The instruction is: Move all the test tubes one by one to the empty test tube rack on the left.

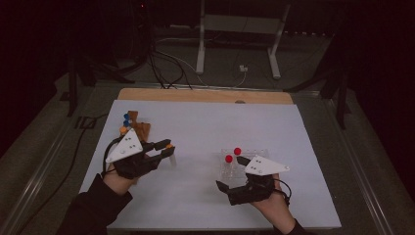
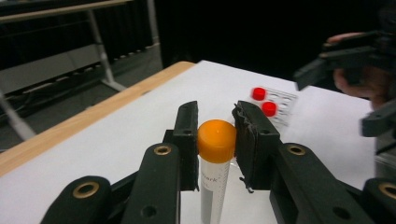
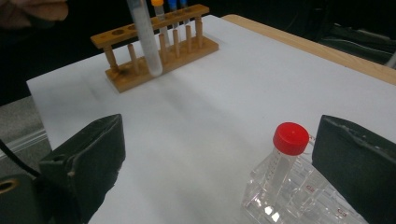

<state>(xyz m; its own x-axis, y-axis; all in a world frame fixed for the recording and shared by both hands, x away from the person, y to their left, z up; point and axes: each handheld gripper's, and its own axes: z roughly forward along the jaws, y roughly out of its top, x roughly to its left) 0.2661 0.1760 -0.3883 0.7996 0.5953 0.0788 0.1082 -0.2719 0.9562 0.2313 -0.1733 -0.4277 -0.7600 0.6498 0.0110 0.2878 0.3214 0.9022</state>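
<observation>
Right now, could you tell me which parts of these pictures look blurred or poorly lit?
High view: dim overall, room beyond the white table nearly black. Left gripper view: orange-capped clear plastic tube sharp, two red-capped tubes behind motion-blurred. Right gripper view: wooden tube rack soft, red-capped tube clearer.

The tube [image 2: 214, 184] is clear plastic with a glossy orange cap [image 2: 216, 140], the rack [image 3: 156, 44] is matt wood, and the tabletop [image 1: 205, 122] is smooth white.

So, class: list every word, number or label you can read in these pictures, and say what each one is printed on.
"...erk", partly hidden: on the orange-capped tube, above blurred scale marks.
"C2", faint: moulded on the clear rack; a second mark there is unreadable.
Nothing else is legible.
</observation>
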